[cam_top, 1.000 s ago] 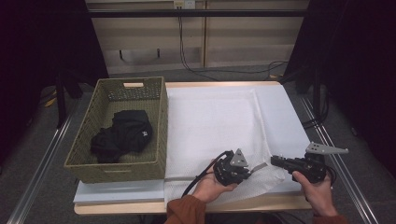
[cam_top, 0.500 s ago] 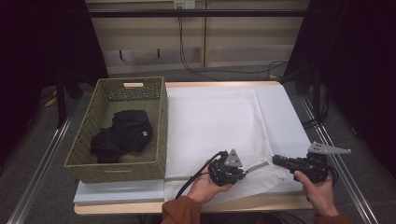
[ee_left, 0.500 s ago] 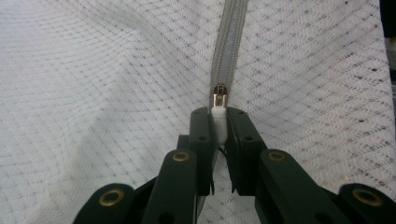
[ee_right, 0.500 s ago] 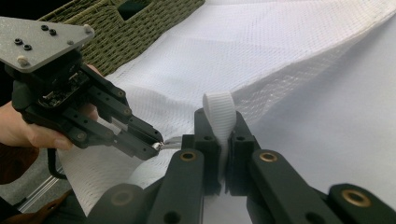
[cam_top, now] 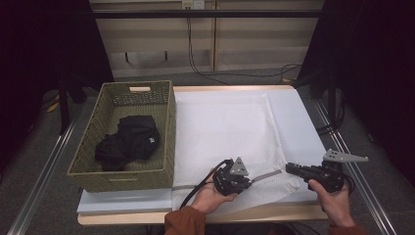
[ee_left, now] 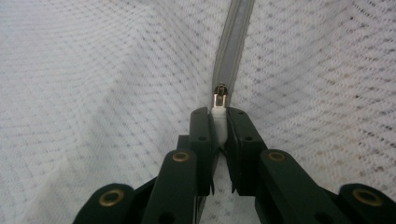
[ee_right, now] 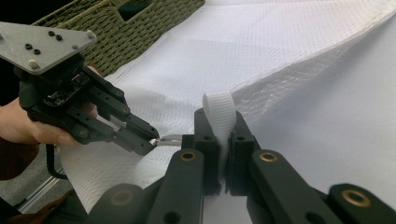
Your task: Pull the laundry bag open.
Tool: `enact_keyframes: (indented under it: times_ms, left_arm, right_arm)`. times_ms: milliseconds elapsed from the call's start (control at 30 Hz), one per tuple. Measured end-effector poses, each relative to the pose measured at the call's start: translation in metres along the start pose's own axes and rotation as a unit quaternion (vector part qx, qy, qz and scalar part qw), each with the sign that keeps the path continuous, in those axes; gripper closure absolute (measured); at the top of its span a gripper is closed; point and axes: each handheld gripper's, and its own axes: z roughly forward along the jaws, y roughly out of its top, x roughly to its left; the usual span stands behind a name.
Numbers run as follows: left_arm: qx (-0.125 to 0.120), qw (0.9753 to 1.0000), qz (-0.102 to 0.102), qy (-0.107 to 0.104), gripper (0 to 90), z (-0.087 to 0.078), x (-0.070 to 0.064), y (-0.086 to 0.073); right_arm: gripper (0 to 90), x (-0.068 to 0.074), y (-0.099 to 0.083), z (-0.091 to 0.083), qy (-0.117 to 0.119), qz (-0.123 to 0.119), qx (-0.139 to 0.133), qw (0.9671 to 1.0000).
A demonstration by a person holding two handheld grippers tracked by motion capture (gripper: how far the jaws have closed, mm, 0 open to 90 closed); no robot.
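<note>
Two grips are set on the white mesh bag (cam_top: 230,132) at the table's near edge: the left gripper (ee_left: 217,122) is clamped on the zipper pull (ee_left: 220,95), the right gripper (ee_right: 220,122) on the fabric loop (ee_right: 219,108). The zipper tape (ee_left: 232,42) runs straight ahead of the left jaws (toward the right gripper in the high view), so travel is judged along that line.

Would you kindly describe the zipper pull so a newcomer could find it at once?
Start at the white mesh bag spread beside the wicker basket. Follow the grey zipper along its near edge to the left gripper. The zipper pull is the small metal piece clamped there, the only shiny part.
</note>
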Motion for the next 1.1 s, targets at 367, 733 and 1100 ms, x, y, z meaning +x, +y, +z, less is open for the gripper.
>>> enact_keyframes:
  times_ms: [367, 733, 1100]
  left_arm:
    - [0.003, 1.0000, 0.001, -0.001, 81.5, -0.004, 0.001, -0.002]
    - [0.022, 0.9996, 0.019, 0.005, 81.5, -0.011, 0.002, -0.005]
    - [0.027, 0.9995, 0.011, 0.011, 81.5, -0.018, 0.005, -0.010]
  right_arm:
    - [86.0, 0.000, 0.000, -0.001, 0.000, -0.001, -0.002, 1.0000]
    - [86.0, -0.001, 0.000, -0.002, 0.000, 0.001, -0.001, 1.0000]
    - [86.0, -0.002, 0.000, -0.003, -0.002, 0.000, -0.005, 1.0000]
